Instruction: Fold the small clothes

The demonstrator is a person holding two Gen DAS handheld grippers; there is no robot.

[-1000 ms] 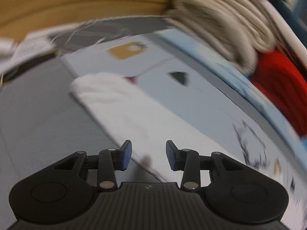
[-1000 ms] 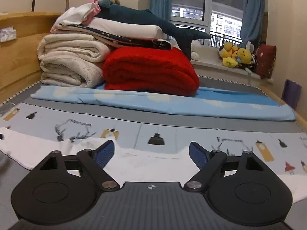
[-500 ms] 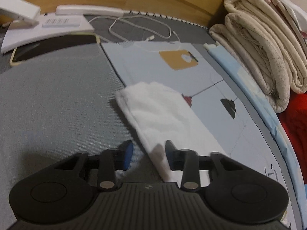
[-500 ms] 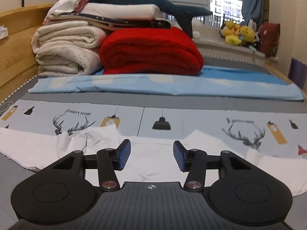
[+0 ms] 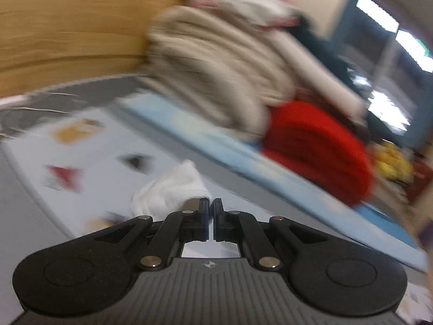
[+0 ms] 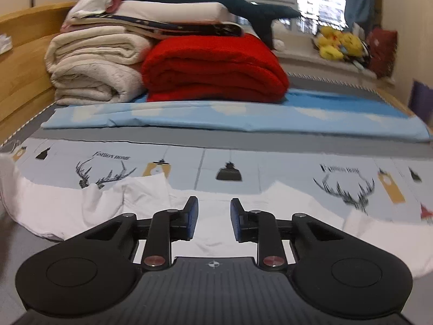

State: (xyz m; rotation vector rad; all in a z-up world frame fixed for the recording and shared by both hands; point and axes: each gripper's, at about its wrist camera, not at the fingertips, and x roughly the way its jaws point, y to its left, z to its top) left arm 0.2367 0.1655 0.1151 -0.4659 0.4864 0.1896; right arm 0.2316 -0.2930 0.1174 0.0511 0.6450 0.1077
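A small white garment (image 6: pixel 81 203) lies spread across the patterned sheet (image 6: pixel 270 168), in the right wrist view. My right gripper (image 6: pixel 213 214) hovers low over its middle with its jaws partly open and nothing between them. In the blurred left wrist view my left gripper (image 5: pixel 211 211) is shut on a bunched end of the white garment (image 5: pixel 173 192) and holds it lifted off the bed. At the far left of the right wrist view that end of the garment (image 6: pixel 6 173) rises off the sheet.
Folded cream blankets (image 6: pixel 92 67), a red blanket (image 6: pixel 213 67) and a shark plush (image 6: pixel 216 2) are stacked at the far side on a light blue sheet (image 6: pixel 243 116). A wooden bed frame (image 6: pixel 21 54) runs along the left. Yellow plush toys (image 6: pixel 338 46) sit by the window.
My left gripper has shut on the garment's left end and lifted it, swinging to the right. My right gripper has narrowed from wide open and moved closer over the garment's middle.
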